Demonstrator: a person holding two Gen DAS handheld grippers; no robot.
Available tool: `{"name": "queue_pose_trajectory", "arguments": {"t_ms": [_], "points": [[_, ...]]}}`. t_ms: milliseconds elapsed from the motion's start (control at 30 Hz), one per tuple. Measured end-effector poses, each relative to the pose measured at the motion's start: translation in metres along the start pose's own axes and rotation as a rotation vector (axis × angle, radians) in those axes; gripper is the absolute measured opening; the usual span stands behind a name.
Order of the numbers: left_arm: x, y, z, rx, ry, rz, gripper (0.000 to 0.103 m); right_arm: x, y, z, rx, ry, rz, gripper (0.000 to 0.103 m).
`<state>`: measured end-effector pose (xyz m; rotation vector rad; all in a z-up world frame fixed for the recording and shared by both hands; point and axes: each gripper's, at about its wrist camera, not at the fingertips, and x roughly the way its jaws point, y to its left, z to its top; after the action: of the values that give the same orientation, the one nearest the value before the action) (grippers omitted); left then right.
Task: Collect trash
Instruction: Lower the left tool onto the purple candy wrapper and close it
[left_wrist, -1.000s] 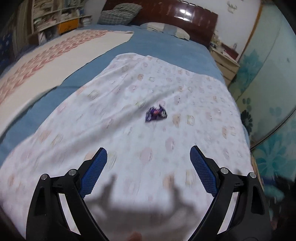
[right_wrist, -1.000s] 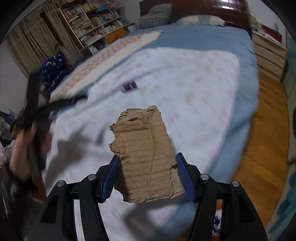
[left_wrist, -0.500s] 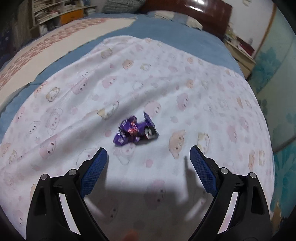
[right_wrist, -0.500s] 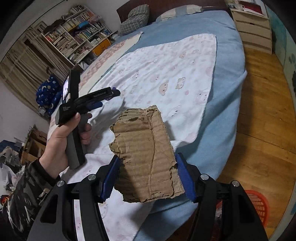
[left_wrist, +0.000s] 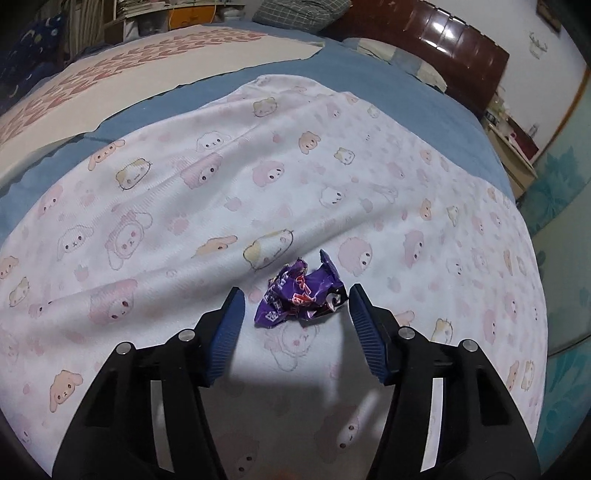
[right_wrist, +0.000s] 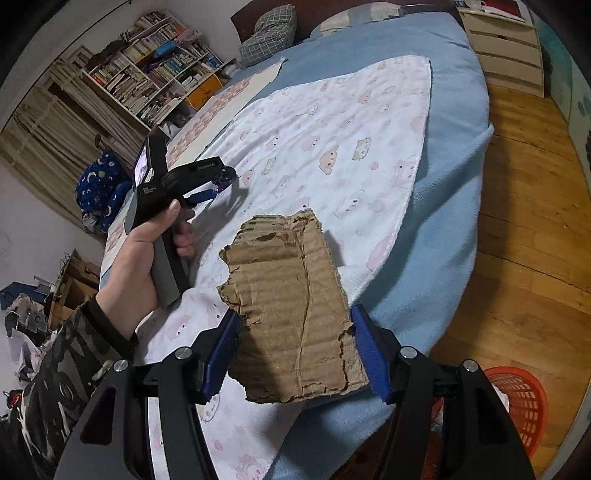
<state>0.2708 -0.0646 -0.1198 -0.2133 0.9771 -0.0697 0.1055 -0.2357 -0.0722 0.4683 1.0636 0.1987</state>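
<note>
A crumpled purple wrapper (left_wrist: 301, 293) lies on the white cartoon-print sheet (left_wrist: 221, 192) on the bed. My left gripper (left_wrist: 295, 306) is open, low over the sheet, with the wrapper just ahead of and between its blue fingertips, not clamped. The left gripper also shows in the right wrist view (right_wrist: 218, 184), held by a hand. My right gripper (right_wrist: 295, 332) is shut on a torn piece of brown cardboard (right_wrist: 291, 314), held above the bed's near edge.
An orange mesh basket (right_wrist: 517, 398) stands on the wooden floor (right_wrist: 524, 221) at the lower right. A blue blanket (right_wrist: 450, 206) covers the bed. A dresser (right_wrist: 506, 48) stands beside the bed, bookshelves (right_wrist: 147, 81) behind it.
My left gripper has moved down and forward to the wrapper and narrowed its opening around it. My right gripper still holds the cardboard and has shifted little.
</note>
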Motion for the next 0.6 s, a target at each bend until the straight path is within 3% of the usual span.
{"name": "queue_pose_trajectory", "arguments": {"t_ms": [67, 300, 600], "points": [[0.001, -0.002, 0.001, 0.01, -0.002, 0.01, 0.051, 0.0, -0.003, -0.001, 0.011, 0.002, 0.007, 0.061], [0.004, -0.004, 0.002, 0.023, -0.002, 0.018, 0.036, -0.006, -0.01, -0.003, 0.026, -0.001, 0.008, 0.061], [-0.025, -0.022, 0.0, 0.153, -0.023, 0.033, 0.03, -0.011, -0.019, 0.004, 0.024, -0.018, -0.007, 0.061]]}}
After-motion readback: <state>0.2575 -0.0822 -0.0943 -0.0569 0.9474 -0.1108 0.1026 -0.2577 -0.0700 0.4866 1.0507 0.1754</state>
